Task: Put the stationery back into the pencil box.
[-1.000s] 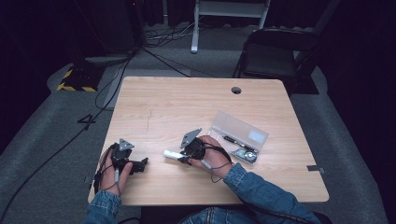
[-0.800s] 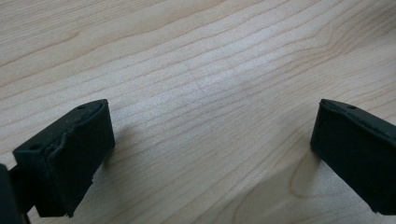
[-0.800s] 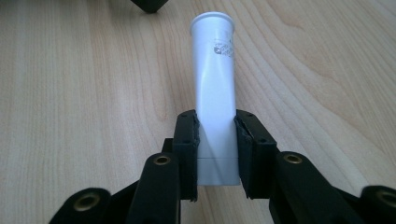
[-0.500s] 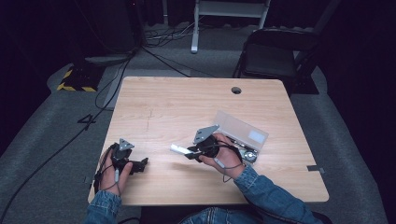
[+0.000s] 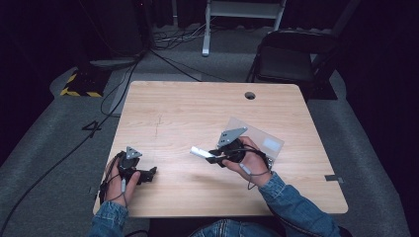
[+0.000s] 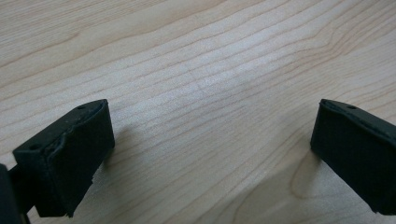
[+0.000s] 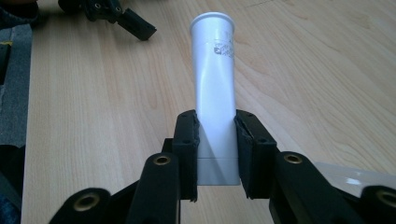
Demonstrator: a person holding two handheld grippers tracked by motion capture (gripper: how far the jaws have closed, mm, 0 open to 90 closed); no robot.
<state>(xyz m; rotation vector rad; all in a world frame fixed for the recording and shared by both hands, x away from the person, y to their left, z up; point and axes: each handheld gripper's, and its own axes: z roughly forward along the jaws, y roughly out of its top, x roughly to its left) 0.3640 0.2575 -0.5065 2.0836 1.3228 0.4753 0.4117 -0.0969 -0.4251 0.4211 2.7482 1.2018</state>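
My right gripper (image 5: pixel 213 157) is shut on a white tube (image 5: pixel 201 152), held above the table (image 5: pixel 197 108) and pointing left. In the right gripper view the white tube (image 7: pixel 215 84) sticks out forward from between the two black pads (image 7: pixel 186 140), which press on its flat end. My left gripper (image 5: pixel 148 173) rests near the table's front left edge, pointing right. Its jaws stand wide apart over bare wood in the left gripper view, with nothing between the pads (image 6: pixel 70 154).
A clear plastic case (image 5: pixel 262 140) lies on the table just behind my right hand. A round cable hole (image 5: pixel 250 95) sits near the far edge. A black folding chair (image 5: pixel 291 59) stands beyond the table.
My right gripper has moved right and up, carrying the white tube with it, and now hangs in front of the clear case. The left gripper has stayed where it was.
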